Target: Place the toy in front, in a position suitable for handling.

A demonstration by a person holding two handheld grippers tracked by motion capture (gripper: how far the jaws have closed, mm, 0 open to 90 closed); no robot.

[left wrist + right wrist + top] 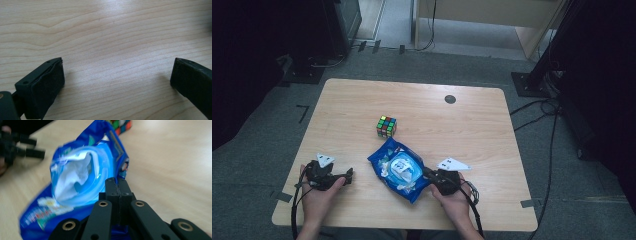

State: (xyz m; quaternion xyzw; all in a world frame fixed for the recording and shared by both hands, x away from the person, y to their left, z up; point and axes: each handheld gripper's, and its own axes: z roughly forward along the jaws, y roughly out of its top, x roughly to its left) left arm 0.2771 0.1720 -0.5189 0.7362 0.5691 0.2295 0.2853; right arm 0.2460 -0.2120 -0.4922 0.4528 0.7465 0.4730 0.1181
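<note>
A blue wet-wipes pack (398,171) lies at the front middle of the table, its round lid flap open and a white wipe (72,176) showing. My right gripper (427,174) is at the pack's right edge; in the right gripper view (117,182) its jaws are pressed together on the pack's (75,202) lid rim. My left gripper (347,175) rests to the left of the pack, a short gap away. The left gripper (117,72) has its jaws wide apart over bare wood, holding nothing. It also appears blurred as the left gripper (22,143).
A colour cube (386,126) stands just behind the pack, also seen as the cube (121,125). A black round grommet (450,99) sits in the wooden table (362,100) toward the back right. Cables and dark stands ring the table on the floor.
</note>
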